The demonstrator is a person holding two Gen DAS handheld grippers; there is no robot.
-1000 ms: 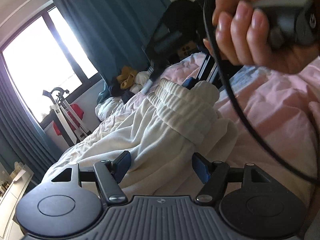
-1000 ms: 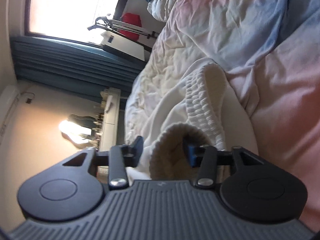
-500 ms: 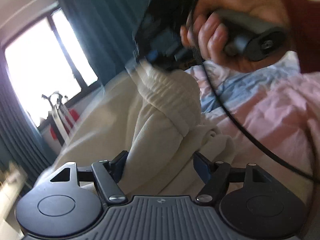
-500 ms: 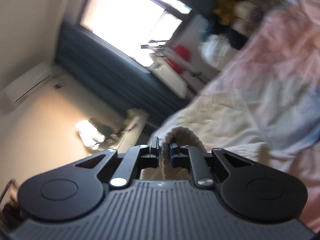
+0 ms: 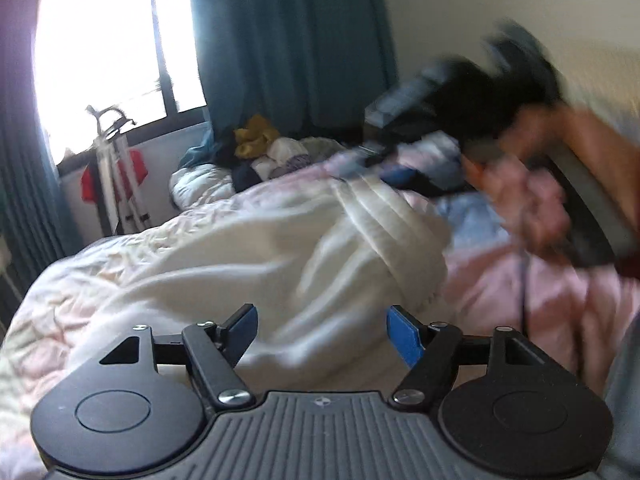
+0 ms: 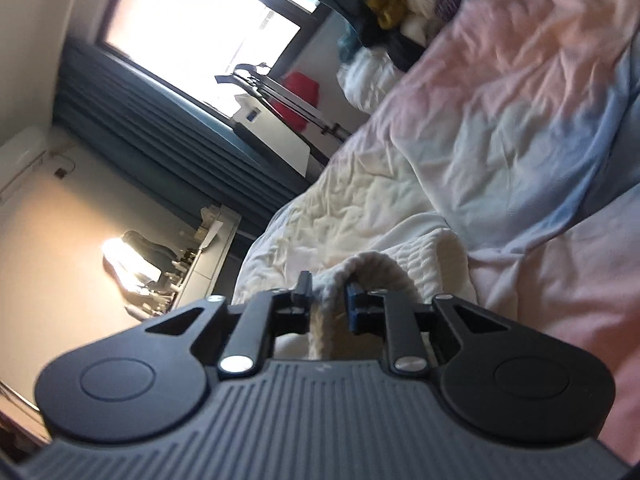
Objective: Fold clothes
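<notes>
Rumpled pink and pale-blue bedding (image 6: pixel 532 128) covers the bed beneath a bright window with teal curtains (image 5: pixel 288 40). My right claw (image 6: pixel 329 300) is clamped on the ribbed waistband of the cream knitted garment (image 6: pixel 404 264), which lies heaped across the bed. My left claw (image 5: pixel 320 330) hangs spread wide just above that cream fabric, gripping nothing. My right hand (image 5: pixel 532 200) shows only as a blur.

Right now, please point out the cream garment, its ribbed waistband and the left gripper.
cream garment (image 5: pixel 248 256): left wrist view, on its smooth body fabric.
ribbed waistband (image 6: pixel 384 268): right wrist view, on the arched band by the fingers.
left gripper (image 5: pixel 321 330): left wrist view, midway between the blue fingertips.
</notes>
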